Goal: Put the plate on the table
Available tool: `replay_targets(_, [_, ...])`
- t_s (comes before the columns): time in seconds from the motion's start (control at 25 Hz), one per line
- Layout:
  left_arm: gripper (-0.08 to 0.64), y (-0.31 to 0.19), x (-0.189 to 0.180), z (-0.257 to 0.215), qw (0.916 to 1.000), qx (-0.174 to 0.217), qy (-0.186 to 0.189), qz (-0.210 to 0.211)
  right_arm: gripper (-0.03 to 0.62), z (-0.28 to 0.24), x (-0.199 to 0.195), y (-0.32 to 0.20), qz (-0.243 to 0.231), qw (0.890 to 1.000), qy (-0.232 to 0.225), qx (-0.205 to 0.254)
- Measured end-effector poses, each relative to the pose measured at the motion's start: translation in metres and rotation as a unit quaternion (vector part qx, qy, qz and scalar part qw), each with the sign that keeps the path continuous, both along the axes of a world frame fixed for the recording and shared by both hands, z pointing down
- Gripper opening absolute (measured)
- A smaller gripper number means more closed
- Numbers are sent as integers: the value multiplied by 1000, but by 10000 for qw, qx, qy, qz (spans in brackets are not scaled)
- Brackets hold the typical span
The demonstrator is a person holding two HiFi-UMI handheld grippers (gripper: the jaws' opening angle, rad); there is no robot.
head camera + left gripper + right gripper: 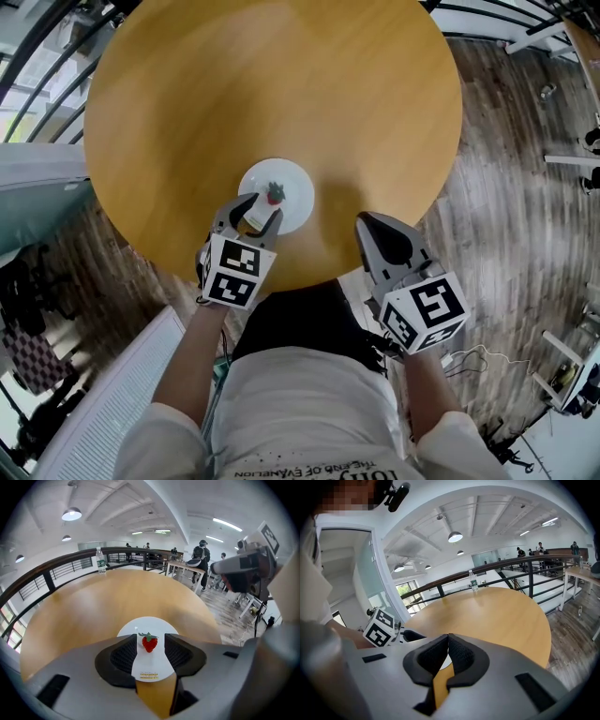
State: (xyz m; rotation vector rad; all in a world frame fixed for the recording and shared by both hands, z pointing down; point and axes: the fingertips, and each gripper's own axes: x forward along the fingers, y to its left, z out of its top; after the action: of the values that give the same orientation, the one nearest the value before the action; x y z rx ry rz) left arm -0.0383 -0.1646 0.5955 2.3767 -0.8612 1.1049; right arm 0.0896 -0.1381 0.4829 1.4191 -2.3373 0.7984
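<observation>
A small white plate (296, 187) lies flat on the round wooden table (281, 84), near its front edge. A small red strawberry (275, 193) sits on the plate. My left gripper (251, 210) hovers over the plate's near rim with its jaws open. In the left gripper view the plate (147, 623) and strawberry (149, 643) show in the gap between the two pads of the left gripper (150, 638), which do not press on it. My right gripper (367, 223) is shut and empty over the table's front-right edge. In its own view the right gripper (448, 637) has its pads meeting.
A water bottle (99, 560) stands at the table's far edge by a dark railing (56, 569). Wooden floor (525, 169) lies to the right, where white-legged tables (553, 28) stand. People stand far off in the hall (201, 555). The person's torso (309, 394) is close to the table's front edge.
</observation>
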Motion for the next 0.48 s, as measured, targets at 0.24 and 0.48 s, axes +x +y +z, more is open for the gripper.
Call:
replay_targets(0.24, [153,23,-3,-62,9977,214,604,-222,25,-23,-5,8,-156,9997,64,190])
replay_targets(0.48, [51,39,-34,-106,9903,414,964,-909,25,-49,-16,24,-389,9985,130,359])
